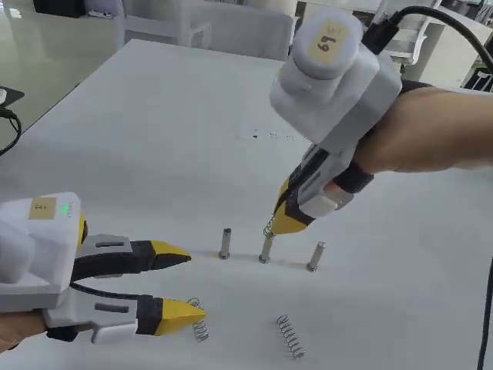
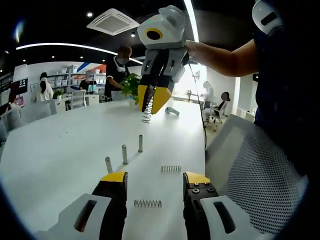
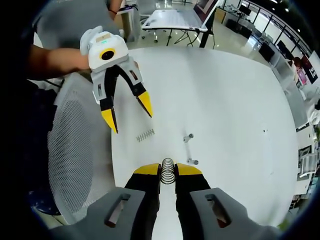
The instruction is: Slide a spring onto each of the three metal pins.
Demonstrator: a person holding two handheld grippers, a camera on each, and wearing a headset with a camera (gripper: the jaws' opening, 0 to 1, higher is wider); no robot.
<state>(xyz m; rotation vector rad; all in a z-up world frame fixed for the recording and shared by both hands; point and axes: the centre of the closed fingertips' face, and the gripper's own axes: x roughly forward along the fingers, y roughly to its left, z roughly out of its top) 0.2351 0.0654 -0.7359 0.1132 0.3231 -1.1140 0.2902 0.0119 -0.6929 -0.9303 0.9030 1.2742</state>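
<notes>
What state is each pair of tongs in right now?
Left tongs: open, holding nothing.
Right tongs: closed on a spring.

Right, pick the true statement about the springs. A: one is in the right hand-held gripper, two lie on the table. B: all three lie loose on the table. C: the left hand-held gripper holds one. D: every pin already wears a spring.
A: the right hand-held gripper is shut on one spring, and two more springs lie on the table; the left hand-held gripper is open.
</notes>
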